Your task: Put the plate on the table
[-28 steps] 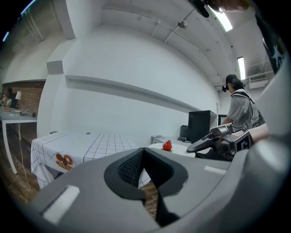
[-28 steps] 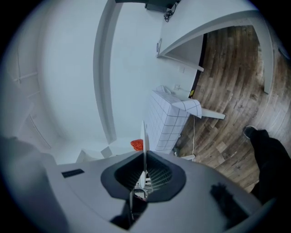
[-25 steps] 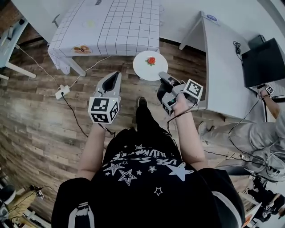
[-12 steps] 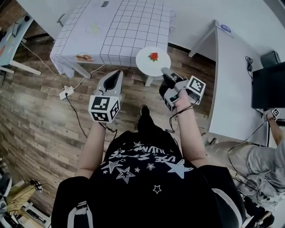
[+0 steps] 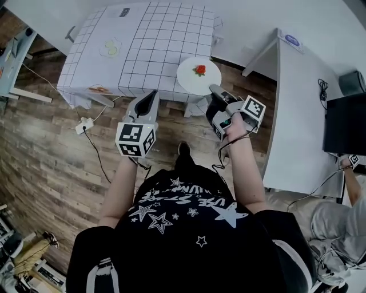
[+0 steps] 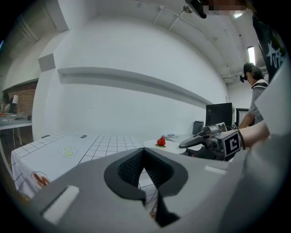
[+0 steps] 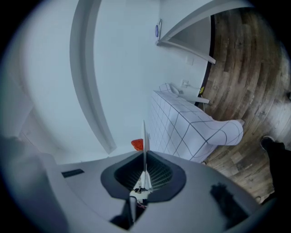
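Inspected: table point(image 5: 166, 51), covered by a white cloth with a dark grid that hangs over its edges. On the cloth, head view: pale yellow-green item point(image 5: 110, 48) toward nine o'clock; orange-brown item point(image 5: 98, 89) at the seven o'clock edge; small dark item point(image 5: 124, 11) at eleven o'clock. Wooden plank floor point(image 5: 46, 166): white power strip point(image 5: 84, 125) with black cable point(image 5: 100, 157), at the table's seven o'clock. White desk point(image 5: 297, 126) at three o'clock bears a blue round mark point(image 5: 291, 40)

**Plate at table corner**

Plate point(image 5: 198, 76) at near right corner of table point(image 5: 148, 40), rim between jaws of right gripper point(image 5: 214, 90). Small food piece point(image 5: 199, 70) on plate. Left gripper point(image 5: 150, 97) left of plate, just before table's near edge. Desk point(image 5: 297, 103) right of table, monitor point(image 5: 345, 123) at its right. Power strip point(image 5: 84, 125) on floor point(image 5: 51, 160), front left of table.
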Action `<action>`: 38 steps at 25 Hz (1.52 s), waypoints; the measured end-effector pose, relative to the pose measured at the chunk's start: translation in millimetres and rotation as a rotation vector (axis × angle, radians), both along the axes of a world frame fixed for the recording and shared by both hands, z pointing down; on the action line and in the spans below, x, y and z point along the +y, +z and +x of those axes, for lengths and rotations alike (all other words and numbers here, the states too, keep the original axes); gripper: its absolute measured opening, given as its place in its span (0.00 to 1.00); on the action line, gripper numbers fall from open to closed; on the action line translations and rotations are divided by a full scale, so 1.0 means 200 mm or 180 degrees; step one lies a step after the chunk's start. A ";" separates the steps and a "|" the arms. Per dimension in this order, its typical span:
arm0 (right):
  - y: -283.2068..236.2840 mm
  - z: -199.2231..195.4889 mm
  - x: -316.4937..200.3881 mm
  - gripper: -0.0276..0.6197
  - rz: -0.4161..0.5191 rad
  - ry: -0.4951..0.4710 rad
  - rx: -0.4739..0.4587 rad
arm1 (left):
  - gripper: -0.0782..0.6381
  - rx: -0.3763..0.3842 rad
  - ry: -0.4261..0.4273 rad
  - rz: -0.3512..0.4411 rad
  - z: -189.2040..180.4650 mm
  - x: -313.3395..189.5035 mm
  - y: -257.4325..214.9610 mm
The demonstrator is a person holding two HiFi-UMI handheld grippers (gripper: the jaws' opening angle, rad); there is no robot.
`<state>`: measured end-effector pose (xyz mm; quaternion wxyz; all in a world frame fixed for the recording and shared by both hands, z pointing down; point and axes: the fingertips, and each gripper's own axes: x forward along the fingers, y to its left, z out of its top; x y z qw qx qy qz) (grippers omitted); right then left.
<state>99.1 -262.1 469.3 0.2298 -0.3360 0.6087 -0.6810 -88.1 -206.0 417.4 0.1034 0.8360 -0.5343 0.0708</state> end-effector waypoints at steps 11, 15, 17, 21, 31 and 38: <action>0.09 0.00 -0.19 0.08 0.0099 -0.0277 -0.0004 | 0.12 -0.0059 -0.0134 0.0063 0.07 -0.19 0.06; 0.12 0.02 -0.23 0.08 0.0052 -0.0293 -0.0064 | 0.12 -0.0085 -0.0143 0.0039 0.10 -0.21 0.08; 0.13 0.03 -0.25 0.08 0.0039 -0.0301 -0.0075 | 0.12 -0.0114 -0.0187 0.0008 0.09 -0.22 0.09; 0.15 0.06 -0.29 0.08 0.0040 -0.0232 -0.0072 | 0.12 -0.0047 -0.0261 -0.0026 0.04 -0.26 0.11; 0.12 0.08 -0.44 0.08 0.0027 -0.0044 0.0043 | 0.12 0.0074 -0.0028 -0.0032 0.06 -0.52 0.13; 0.13 0.00 -0.68 0.08 -0.0048 0.0024 0.0159 | 0.12 0.0115 0.0048 -0.0085 -0.05 -0.77 0.15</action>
